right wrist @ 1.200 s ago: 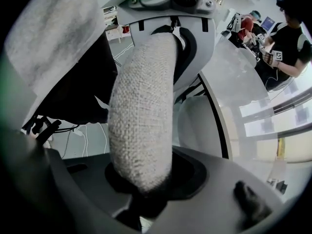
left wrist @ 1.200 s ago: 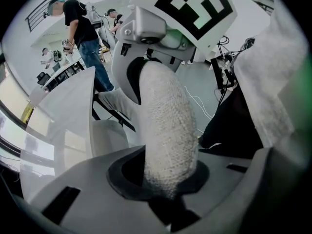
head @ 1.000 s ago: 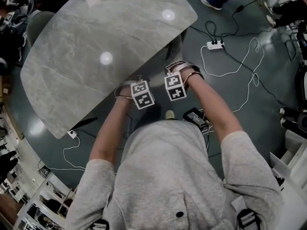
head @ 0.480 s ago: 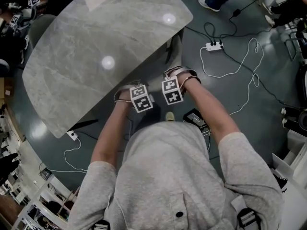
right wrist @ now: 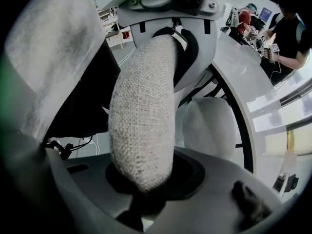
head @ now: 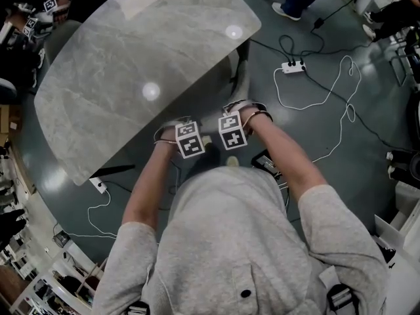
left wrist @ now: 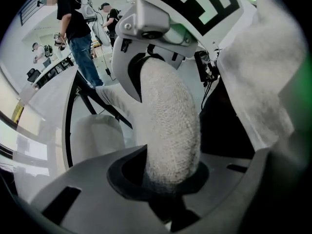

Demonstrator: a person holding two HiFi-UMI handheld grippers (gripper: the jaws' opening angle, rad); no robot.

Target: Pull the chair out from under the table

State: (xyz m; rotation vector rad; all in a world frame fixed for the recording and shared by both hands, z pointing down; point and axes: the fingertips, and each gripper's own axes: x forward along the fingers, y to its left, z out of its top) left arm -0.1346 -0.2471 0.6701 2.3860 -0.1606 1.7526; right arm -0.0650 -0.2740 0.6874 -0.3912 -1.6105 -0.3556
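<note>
The chair shows mainly as the rounded, woven light-grey top edge of its back [left wrist: 170,121], which runs between the jaws of both grippers [right wrist: 141,126]. Its pale seat [left wrist: 95,135] [right wrist: 207,126] lies beyond, beside the grey marble table [head: 131,77]. My left gripper [head: 189,140] [left wrist: 168,174] is shut on the back edge. My right gripper [head: 233,131] [right wrist: 141,179] grips it right beside the left one; its jaws have just been closing further on the fabric. In the head view both marker cubes sit just off the table's near edge, hiding the chair back under them.
White cables and a power strip [head: 291,65] lie on the dark floor to the right, another strip [head: 98,184] to the left. A black device [head: 268,163] rests by my feet. People stand beyond the table [left wrist: 78,28] [right wrist: 287,33]. Black table legs [left wrist: 97,106] cross under the top.
Both grippers have come back from the table's edge toward my body, side by side, with the chair back still in them.
</note>
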